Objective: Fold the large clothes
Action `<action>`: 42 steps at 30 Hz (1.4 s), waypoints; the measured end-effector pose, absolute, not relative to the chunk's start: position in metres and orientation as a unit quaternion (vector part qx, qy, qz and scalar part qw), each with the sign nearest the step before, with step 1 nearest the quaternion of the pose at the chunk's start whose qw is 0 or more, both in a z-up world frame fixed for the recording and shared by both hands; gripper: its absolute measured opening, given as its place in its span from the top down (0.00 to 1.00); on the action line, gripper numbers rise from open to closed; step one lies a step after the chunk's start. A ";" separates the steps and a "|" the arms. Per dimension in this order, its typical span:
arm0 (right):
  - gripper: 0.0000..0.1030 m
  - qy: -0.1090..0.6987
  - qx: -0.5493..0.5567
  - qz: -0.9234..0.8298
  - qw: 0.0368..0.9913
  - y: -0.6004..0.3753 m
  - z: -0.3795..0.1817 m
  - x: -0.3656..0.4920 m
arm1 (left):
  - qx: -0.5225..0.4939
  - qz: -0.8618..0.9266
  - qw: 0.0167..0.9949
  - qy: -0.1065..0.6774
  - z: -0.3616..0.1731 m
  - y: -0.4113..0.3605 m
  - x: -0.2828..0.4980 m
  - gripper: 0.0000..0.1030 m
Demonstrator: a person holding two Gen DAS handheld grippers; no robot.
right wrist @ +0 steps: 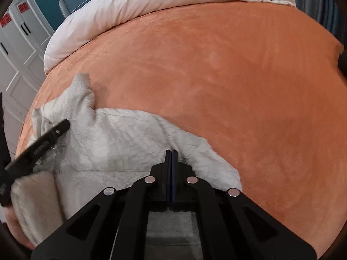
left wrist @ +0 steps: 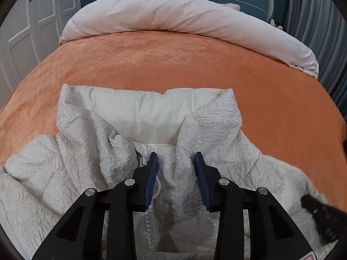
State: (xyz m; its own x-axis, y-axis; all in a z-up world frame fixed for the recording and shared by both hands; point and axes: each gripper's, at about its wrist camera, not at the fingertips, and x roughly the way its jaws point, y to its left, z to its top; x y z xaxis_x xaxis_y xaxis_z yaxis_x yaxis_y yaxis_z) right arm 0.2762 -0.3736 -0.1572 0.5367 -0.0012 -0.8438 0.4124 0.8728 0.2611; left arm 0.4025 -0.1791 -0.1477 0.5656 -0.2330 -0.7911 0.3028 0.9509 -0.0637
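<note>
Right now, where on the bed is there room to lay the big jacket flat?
The orange blanket is bare between the jacket's collar and the rolled white duvet at the far end. It is also bare beside the sleeve that the right gripper pinches. The near edge is crowded: the jacket bunches under the left gripper.

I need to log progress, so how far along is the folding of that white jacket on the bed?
Early stage. Done: the white jacket lies front-up on the orange bedspread, collar spread open. In hand: the left gripper is open over the zipper near the collar; the right gripper is shut at the jacket's edge, whether on fabric is unclear. Left: no neat fold is visible; sleeves and body remain rumpled.
</note>
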 end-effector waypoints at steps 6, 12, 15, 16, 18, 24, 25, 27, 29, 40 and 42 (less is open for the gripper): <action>0.54 0.440 0.194 -0.126 0.868 -0.377 -0.130 0.294 | -0.011 -0.176 0.891 0.419 -0.101 -0.168 0.405 0.31; 0.71 0.475 0.197 -0.109 0.851 -0.380 -0.165 0.307 | 0.086 -0.209 0.831 0.509 -0.131 -0.209 0.452 0.59; 0.93 0.447 0.203 -0.094 0.866 -0.377 -0.149 0.299 | 0.059 -0.239 0.827 0.506 -0.136 -0.207 0.450 0.95; 0.93 0.431 0.199 -0.096 0.875 -0.377 -0.142 0.295 | 0.054 -0.233 0.840 0.487 -0.130 -0.203 0.445 0.95; 0.94 0.426 0.198 -0.108 0.876 -0.379 -0.149 0.293 | 0.027 -0.220 0.861 0.457 -0.122 -0.188 0.435 0.94; 0.89 0.449 0.251 -0.120 0.849 -0.400 -0.167 0.295 | 0.014 -0.184 0.862 0.472 -0.151 -0.178 0.433 0.88; 0.89 0.423 0.235 -0.126 0.866 -0.391 -0.144 0.288 | 0.018 -0.183 0.862 0.472 -0.149 -0.180 0.432 0.88; 0.88 0.381 0.218 -0.112 0.891 -0.374 -0.106 0.274 | 0.008 -0.192 0.863 0.467 -0.139 -0.175 0.426 0.86; 0.87 0.350 0.227 -0.076 0.906 -0.356 -0.076 0.258 | -0.018 -0.190 0.877 0.440 -0.112 -0.156 0.411 0.78; 0.99 0.455 0.196 -0.036 0.868 -0.308 -0.149 0.233 | 0.032 -0.125 0.891 0.436 -0.112 -0.023 0.323 0.43; 0.94 0.430 0.198 -0.099 0.875 -0.322 -0.122 0.216 | 0.027 -0.107 0.895 0.433 -0.110 0.002 0.314 0.43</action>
